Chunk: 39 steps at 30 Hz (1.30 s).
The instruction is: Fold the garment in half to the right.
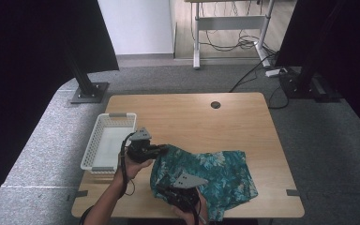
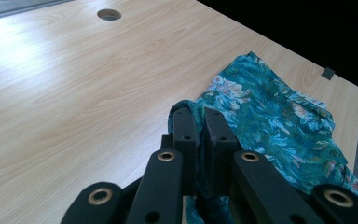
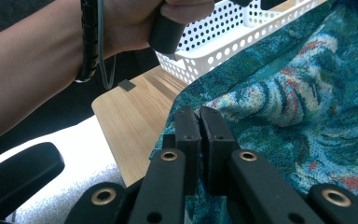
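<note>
Both the left gripper [image 1: 161,149] and right gripper [image 1: 161,187] have their jaws pressed together

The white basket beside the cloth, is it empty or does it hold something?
Empty: in the high view the white basket shows a bare floor inside, and the teal floral cloth lies wholly on the table beside it.

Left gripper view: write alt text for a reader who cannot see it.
Two black jaws of the left gripper are shut on an edge of a teal floral-print cloth, which lies crumpled on a light wooden table. A round cable hole sits near the table's far edge.
</note>
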{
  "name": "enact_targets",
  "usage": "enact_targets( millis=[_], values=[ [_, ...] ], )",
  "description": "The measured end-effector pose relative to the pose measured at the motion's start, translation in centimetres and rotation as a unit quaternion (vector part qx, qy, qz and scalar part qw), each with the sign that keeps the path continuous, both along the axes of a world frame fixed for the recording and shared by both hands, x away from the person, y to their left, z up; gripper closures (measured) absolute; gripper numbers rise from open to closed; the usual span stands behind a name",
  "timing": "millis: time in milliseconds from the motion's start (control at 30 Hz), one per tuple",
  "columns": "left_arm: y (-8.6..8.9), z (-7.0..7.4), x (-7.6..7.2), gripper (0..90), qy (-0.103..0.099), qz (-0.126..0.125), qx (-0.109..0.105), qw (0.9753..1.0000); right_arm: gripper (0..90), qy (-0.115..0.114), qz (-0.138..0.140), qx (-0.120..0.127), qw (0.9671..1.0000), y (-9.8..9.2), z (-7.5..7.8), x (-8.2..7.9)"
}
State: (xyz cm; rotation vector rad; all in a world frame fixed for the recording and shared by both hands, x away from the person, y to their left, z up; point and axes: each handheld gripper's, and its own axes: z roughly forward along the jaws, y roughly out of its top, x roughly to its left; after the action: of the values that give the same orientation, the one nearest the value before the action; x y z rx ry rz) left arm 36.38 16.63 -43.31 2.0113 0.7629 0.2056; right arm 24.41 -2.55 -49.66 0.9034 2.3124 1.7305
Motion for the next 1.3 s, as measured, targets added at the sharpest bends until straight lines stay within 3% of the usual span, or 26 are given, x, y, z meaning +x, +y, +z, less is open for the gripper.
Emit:
enact_targets(
  millis=[233, 433, 1000, 1300],
  values=[
    [1.4, 0.9, 0.5, 84.1, -0.004, 0.001, 0.003, 1.0, 86.7, 0.0, 0.003, 0.008, 1.0, 1.7, 0.3, 0.4],
    [1.5, 1.7, 0.8, 84.1, -0.011, -0.002, 0.003, 0.9999, 86.6, -0.009, 0.003, 0.017, 0.9998, 2.6, 1.2, 0.7],
    [0.2, 1.9, 0.9, 84.1, -0.01, -0.004, 0.01, 0.9999, 86.7, -0.003, -0.001, 0.022, 0.9998, 1.5, 0.9, 1.0],
    [0.8, 2.6, 1.0, 84.1, -0.016, 0.0, 0.01, 0.9998, 86.6, -0.008, 0.007, 0.023, 0.9997, 2.7, 1.3, 1.7]
  ],
)
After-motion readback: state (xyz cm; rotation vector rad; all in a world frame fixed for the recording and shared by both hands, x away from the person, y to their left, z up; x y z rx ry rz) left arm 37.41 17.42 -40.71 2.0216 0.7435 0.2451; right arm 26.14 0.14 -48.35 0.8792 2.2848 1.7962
